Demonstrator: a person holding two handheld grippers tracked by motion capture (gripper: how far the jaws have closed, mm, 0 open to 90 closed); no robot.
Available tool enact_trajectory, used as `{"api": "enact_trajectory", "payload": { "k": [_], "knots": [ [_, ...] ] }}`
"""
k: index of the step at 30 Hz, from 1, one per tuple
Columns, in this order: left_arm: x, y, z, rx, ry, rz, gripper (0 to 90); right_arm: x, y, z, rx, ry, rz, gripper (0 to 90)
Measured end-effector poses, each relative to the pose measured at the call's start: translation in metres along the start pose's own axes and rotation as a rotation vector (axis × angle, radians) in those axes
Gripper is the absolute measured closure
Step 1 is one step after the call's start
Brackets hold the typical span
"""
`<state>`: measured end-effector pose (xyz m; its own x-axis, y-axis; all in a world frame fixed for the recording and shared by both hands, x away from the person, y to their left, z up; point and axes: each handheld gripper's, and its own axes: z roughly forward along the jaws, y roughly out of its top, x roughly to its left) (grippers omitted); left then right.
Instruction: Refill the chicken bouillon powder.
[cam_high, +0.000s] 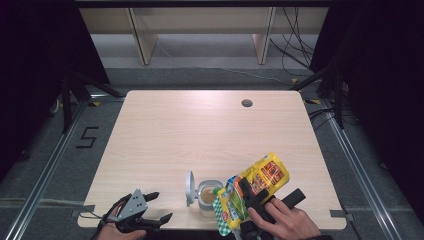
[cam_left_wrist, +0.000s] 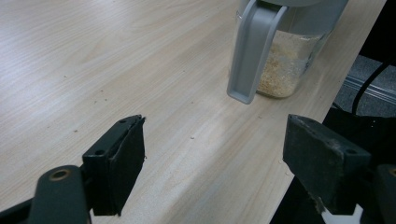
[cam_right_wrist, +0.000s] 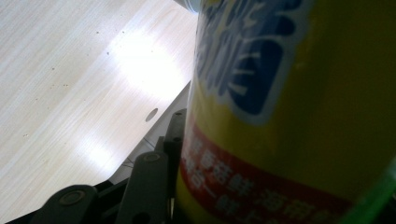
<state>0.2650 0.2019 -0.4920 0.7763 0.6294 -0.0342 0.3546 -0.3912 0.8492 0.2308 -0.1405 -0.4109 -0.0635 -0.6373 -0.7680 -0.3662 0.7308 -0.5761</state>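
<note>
In the high view, the right claw (cam_high: 248, 196) pinches a yellow snack bag (cam_high: 255, 184), tilted with its lower end over the open glass jar (cam_high: 208, 196) at the near edge of the worktop (cam_high: 200, 130). The jar's grey lid (cam_high: 189, 188) stands flipped up on the jar's left. The left claw (cam_high: 159, 206), spread, sits left of the jar.

In the left gripper view, both jaws stand wide apart above the worktop, the jar (cam_left_wrist: 285, 65) of pale grains beyond them.

In the right gripper view, the bag (cam_right_wrist: 299, 112) presses against the jaw.
</note>
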Motion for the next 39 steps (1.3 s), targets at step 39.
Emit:
{"api": "enact_trajectory", "payload": {
  "k": [39],
  "knots": [
    [0.0009,0.0000,0.0018,-0.002,0.003,-0.004,20.5,-0.0087,-0.0052,0.0008,-0.024,0.004,-0.097,66.2]
  ]
}}
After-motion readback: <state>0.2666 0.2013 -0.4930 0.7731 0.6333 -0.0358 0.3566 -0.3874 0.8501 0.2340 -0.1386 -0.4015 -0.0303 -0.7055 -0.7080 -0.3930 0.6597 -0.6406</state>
